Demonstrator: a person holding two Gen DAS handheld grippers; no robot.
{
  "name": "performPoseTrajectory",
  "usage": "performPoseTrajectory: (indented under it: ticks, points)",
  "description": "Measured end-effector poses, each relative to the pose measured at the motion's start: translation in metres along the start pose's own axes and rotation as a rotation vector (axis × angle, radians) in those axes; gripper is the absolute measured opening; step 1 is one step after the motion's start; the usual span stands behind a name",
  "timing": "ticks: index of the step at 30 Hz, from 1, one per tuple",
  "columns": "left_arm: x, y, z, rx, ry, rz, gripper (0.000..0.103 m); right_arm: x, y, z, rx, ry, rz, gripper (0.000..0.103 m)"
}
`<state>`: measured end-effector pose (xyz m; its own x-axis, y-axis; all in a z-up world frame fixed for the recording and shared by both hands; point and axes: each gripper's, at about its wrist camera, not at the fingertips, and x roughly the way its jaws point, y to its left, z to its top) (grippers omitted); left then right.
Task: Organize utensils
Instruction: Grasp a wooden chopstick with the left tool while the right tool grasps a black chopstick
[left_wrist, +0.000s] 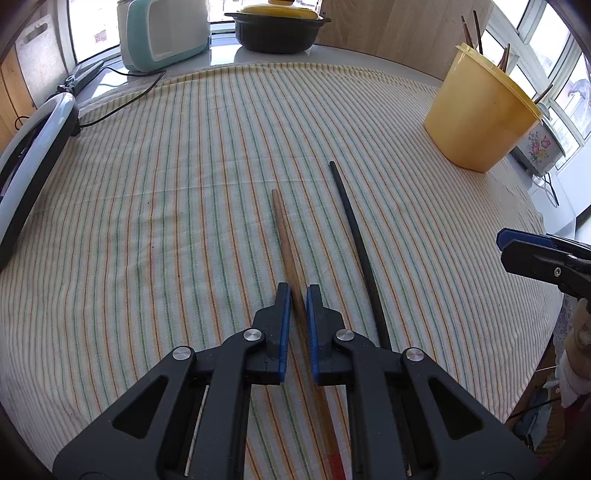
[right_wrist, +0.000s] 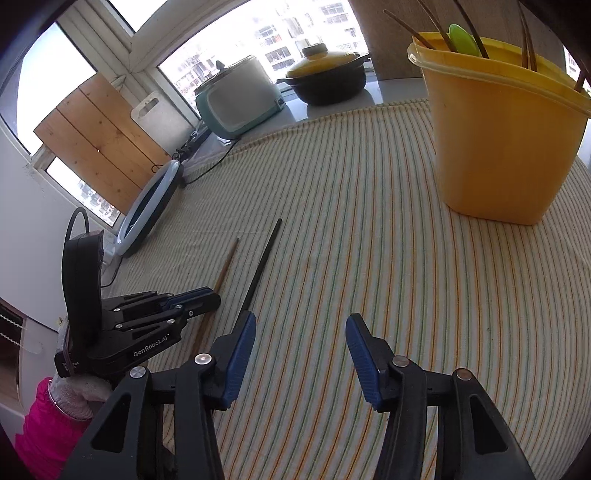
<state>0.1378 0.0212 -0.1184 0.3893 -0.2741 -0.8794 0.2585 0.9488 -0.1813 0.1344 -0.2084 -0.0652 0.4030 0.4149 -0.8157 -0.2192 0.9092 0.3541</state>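
Left tongs (left_wrist: 298, 295): clenched on the brown chopstick (left_wrist: 284, 236), which lies on the striped surface (left_wrist: 184, 184). Black chopstick (left_wrist: 354, 236): just beside it toward 3 o'clock, flat, ungripped. Right tongs (right_wrist: 301, 332): released, nothing between them. Yellow tub (left_wrist: 476, 118): at 1 o'clock, upright. Right wrist view alone shows a green spoon (right_wrist: 463, 38) among the sticks inside the tub, and a pink sleeve (right_wrist: 40, 432).

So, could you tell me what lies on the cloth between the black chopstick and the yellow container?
Nothing: only bare striped cloth separates the black chopstick from the yellow container, clearest in the right wrist view.
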Motion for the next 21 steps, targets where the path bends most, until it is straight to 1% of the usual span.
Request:
performPoseTrajectory:
  ticks: [5,10,16,21]
  points:
    - [-0.004,0.011,-0.005,-0.029,-0.010,-0.017,0.007,0.033,0.019,0.014,0.015,0.093,0.023,0.041]
    - [-0.007,0.021,-0.007,-0.046,-0.016,-0.020,0.007,0.063,0.036,0.029,0.006,0.160,-0.009,0.032]
    - [-0.010,0.030,-0.010,-0.061,-0.022,-0.032,0.007,0.086,0.057,0.036,-0.043,0.206,-0.070,0.028]
    - [-0.011,0.032,-0.010,-0.057,-0.021,-0.033,0.007,0.101,0.065,0.037,-0.066,0.237,-0.125,0.026]
